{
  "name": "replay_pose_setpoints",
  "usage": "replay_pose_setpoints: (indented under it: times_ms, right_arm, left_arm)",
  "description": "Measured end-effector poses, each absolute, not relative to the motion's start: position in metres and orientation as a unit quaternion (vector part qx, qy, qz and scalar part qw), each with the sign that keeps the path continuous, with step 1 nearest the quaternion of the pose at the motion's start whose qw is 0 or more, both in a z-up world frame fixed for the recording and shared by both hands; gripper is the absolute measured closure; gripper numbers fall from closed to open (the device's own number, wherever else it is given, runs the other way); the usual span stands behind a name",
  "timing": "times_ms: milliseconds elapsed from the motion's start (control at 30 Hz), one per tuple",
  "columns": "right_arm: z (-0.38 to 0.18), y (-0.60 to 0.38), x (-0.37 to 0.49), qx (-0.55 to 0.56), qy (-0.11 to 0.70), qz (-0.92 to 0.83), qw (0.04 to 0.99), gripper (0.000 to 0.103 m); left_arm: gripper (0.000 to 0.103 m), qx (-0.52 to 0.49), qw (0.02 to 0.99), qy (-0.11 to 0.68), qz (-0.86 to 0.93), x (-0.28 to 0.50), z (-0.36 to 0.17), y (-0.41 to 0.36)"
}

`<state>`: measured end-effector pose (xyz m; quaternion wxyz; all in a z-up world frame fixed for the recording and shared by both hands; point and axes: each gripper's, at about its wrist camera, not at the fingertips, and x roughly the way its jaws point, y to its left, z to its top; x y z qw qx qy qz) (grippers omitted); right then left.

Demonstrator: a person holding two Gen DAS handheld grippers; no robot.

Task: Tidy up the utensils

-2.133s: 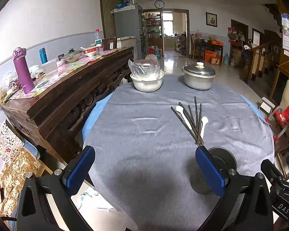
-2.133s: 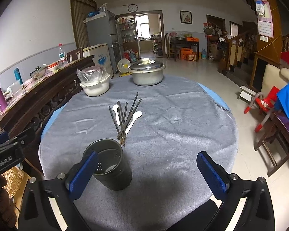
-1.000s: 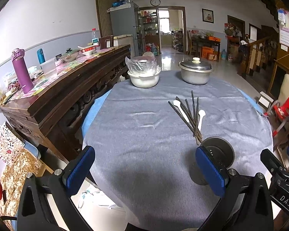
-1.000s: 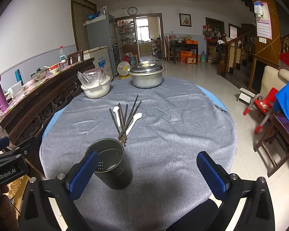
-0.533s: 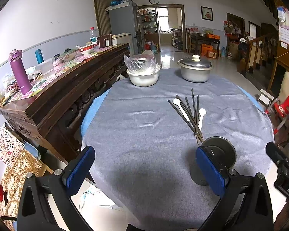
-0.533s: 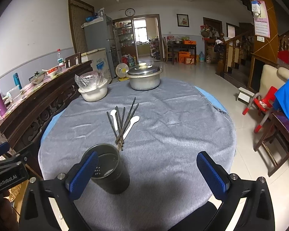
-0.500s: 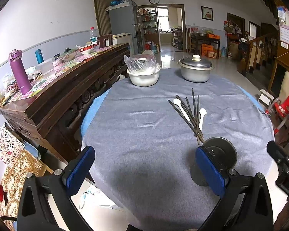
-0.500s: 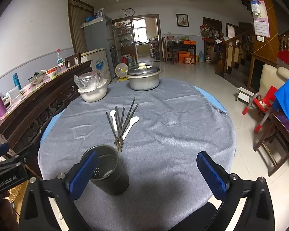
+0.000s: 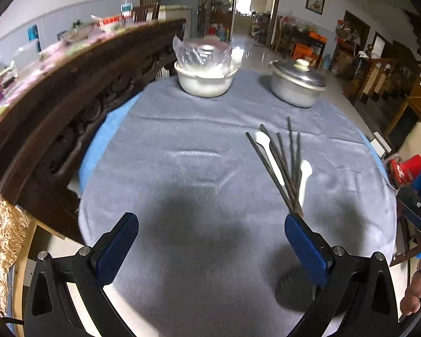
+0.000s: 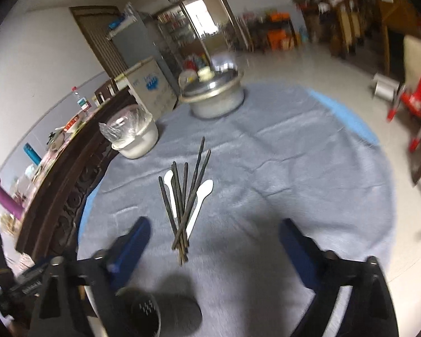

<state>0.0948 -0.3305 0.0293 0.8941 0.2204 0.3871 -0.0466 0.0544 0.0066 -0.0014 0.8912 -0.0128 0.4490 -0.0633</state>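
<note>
Both tongs apart, empty: left tongs [image 9: 210, 241], right tongs [image 10: 214, 238] closing slightly. Crossed chopsticks [image 10: 183, 205] may scatter if you clamp unevenly.

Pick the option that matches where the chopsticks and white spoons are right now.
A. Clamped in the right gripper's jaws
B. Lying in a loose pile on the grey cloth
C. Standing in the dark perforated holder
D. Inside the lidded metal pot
B: the chopsticks and white spoons lie fanned on the grey cloth, beyond the dark holder and clear of the open right gripper.
</note>
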Motion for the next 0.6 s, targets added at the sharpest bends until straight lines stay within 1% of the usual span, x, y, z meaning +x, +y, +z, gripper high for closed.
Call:
replay_pose_setpoints:
  times_ms: [67,100,167,200,233,300,333,367,533,600]
  right_arm:
    - [0.018,-0.336,0.122,0.237,0.4,-0.034,0.885,0.031]
    - [0.012,-0.338,0.136,0.24,0.406,-0.028,0.881,0.034]
    - [0.0,-0.34,0.164,0.243,0.416,-0.015,0.876,0.048]
    - [-0.007,-0.341,0.177,0.247,0.424,-0.012,0.871,0.051]
    - [-0.011,-0.342,0.188,0.253,0.43,-0.008,0.867,0.055]
    - [-0.024,-0.346,0.215,0.279,0.436,0.01,0.856,0.057]
    - [-0.027,-0.347,0.225,0.288,0.439,0.017,0.851,0.06]
    - [-0.032,-0.349,0.237,0.296,0.444,0.022,0.846,0.061]
    - [-0.048,-0.358,0.301,0.325,0.457,0.033,0.827,0.061]
    - [-0.056,-0.357,0.336,0.32,0.482,0.038,0.815,0.061]
  left_arm:
    - [0.0,-0.021,0.881,0.468,-0.066,0.076,-0.013,0.003]
    - [0.003,-0.027,0.879,0.471,-0.071,0.082,-0.018,0.001]
    - [0.013,-0.029,0.871,0.485,-0.076,0.097,-0.027,-0.004]
    - [0.024,-0.03,0.866,0.493,-0.078,0.104,-0.032,-0.007]
    - [0.033,-0.033,0.862,0.499,-0.085,0.109,-0.036,-0.009]
    - [0.039,-0.037,0.854,0.509,-0.1,0.121,-0.044,-0.014]
    - [0.04,-0.038,0.851,0.513,-0.103,0.129,-0.047,-0.017]
    - [0.04,-0.039,0.849,0.516,-0.106,0.139,-0.049,-0.02]
    - [0.04,-0.044,0.846,0.52,-0.106,0.189,-0.048,-0.03]
    - [0.04,-0.035,0.851,0.514,-0.099,0.204,-0.045,-0.036]
